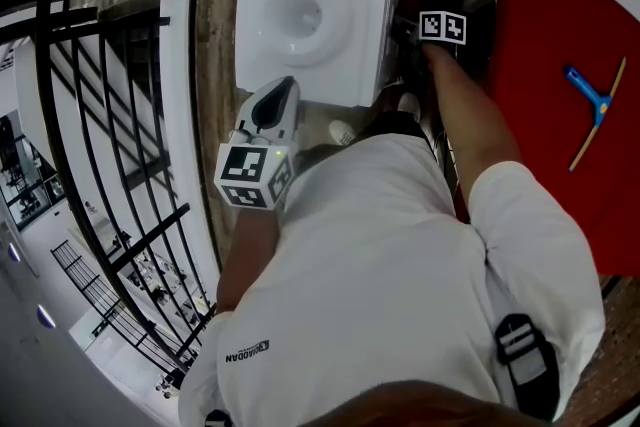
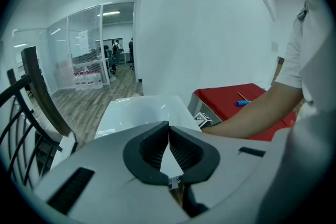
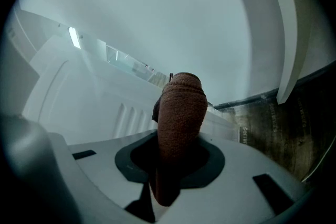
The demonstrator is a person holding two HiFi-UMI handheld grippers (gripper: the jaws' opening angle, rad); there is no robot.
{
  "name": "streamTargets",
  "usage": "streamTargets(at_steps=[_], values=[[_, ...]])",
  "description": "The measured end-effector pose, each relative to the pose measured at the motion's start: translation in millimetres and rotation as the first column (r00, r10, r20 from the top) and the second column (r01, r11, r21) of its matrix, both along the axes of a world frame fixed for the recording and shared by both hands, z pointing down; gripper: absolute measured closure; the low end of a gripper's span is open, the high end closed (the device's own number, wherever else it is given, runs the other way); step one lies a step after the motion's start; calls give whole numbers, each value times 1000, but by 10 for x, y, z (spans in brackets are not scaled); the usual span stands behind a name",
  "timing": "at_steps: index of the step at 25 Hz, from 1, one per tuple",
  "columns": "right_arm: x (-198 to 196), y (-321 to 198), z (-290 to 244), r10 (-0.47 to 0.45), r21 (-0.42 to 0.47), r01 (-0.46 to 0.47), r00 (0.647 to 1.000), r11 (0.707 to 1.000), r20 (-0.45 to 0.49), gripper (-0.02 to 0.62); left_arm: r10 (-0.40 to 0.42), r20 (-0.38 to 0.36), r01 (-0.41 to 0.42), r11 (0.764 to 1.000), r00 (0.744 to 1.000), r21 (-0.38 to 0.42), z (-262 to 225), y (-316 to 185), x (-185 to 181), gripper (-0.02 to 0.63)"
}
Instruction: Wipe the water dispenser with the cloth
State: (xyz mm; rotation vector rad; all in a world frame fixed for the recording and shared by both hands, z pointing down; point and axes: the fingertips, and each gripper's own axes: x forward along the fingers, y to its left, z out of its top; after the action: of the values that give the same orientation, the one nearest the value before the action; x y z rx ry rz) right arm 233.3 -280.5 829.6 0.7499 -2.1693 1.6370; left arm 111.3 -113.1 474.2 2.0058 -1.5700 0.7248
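Note:
The white water dispenser (image 1: 310, 20) stands below me, its round well on top. My left gripper (image 1: 283, 87) hovers at the dispenser's near edge, jaws shut with nothing between them; the left gripper view looks over the dispenser top (image 2: 137, 113) past that gripper (image 2: 168, 126). Down by the dispenser's right side sits my right gripper (image 1: 418, 25), its jaws hidden in the head view. In the right gripper view that gripper (image 3: 177, 152) is shut on a brown cloth (image 3: 181, 107), which sticks up close beside the dispenser's ribbed white panel (image 3: 89, 102); whether they touch is unclear.
A black metal railing (image 1: 100, 105) runs along the left. A red surface (image 1: 560, 25) at the right carries a blue-handled squeegee (image 1: 592, 103). A white wall (image 3: 173, 18) rises behind the dispenser, with wood floor (image 3: 283, 128) at its foot.

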Motion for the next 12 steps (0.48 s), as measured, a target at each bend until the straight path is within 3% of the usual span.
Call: streamTargets(at_steps=[6, 12], values=[[227, 88, -335, 26, 48, -25, 1000, 999, -17, 529, 9, -51, -7, 999, 999, 36, -123, 15, -75, 604], [450, 293, -901, 48, 120, -45, 999, 992, -21, 529, 11, -94, -3, 996, 996, 89, -259, -2, -376, 605]])
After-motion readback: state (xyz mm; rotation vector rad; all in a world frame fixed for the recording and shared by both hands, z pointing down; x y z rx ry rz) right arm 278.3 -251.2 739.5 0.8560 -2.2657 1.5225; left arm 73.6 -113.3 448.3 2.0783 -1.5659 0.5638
